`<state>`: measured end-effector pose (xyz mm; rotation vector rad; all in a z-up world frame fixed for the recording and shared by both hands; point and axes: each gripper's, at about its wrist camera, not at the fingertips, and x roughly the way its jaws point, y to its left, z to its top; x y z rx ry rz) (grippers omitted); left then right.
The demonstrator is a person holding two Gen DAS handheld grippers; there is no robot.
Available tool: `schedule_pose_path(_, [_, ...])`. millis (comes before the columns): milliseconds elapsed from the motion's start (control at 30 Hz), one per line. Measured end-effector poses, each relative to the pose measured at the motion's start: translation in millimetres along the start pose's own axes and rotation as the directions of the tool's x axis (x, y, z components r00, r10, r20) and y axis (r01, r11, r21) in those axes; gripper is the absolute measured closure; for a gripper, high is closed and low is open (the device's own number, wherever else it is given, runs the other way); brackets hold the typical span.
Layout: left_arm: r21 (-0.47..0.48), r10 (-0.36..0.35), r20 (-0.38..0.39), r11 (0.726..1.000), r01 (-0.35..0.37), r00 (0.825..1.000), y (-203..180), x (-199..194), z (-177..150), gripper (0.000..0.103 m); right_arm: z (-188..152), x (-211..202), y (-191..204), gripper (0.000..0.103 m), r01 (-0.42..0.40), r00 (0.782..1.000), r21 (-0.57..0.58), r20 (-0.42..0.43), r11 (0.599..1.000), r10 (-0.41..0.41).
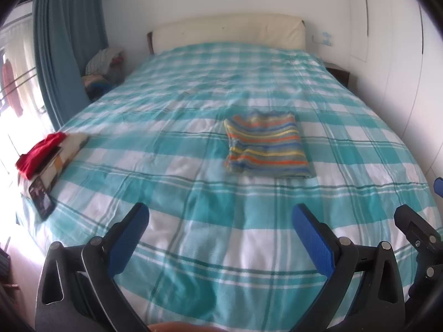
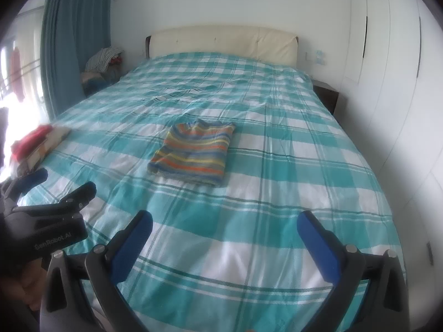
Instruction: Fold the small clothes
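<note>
A small striped garment (image 1: 265,145) (image 2: 195,153) lies folded into a neat rectangle in the middle of the teal-and-white checked bed (image 1: 193,221) (image 2: 277,193). My left gripper (image 1: 221,213) hovers over the near part of the bed, well short of the garment, open and with nothing between its blue pads. My right gripper (image 2: 227,218) is likewise open and empty, held back from the garment. In the right wrist view the left gripper (image 2: 58,188) shows at the left edge. In the left wrist view part of the right gripper (image 1: 415,229) shows at the right edge.
At the bed's left edge lie a red cloth (image 1: 41,152) (image 2: 30,139) on a patterned folded item (image 1: 69,152) and a dark phone-like slab (image 1: 41,196). A cream headboard (image 1: 229,31), teal curtain (image 1: 66,41), clothes pile (image 1: 105,66), dark nightstand (image 2: 328,96) and white wardrobe (image 2: 387,55) surround the bed.
</note>
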<state>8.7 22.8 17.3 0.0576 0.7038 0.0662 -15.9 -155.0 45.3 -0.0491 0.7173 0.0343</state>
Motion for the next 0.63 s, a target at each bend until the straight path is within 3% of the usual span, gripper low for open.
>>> schedule_pose_path(633, [0.011,-0.025,0.008,1.000,0.025,1.000,-4.3,-5.6,-8.0,0.000,-1.9,1.5,-2.1,0.000,0.001,1.000,-0.003,-0.002,1.000,-0.001])
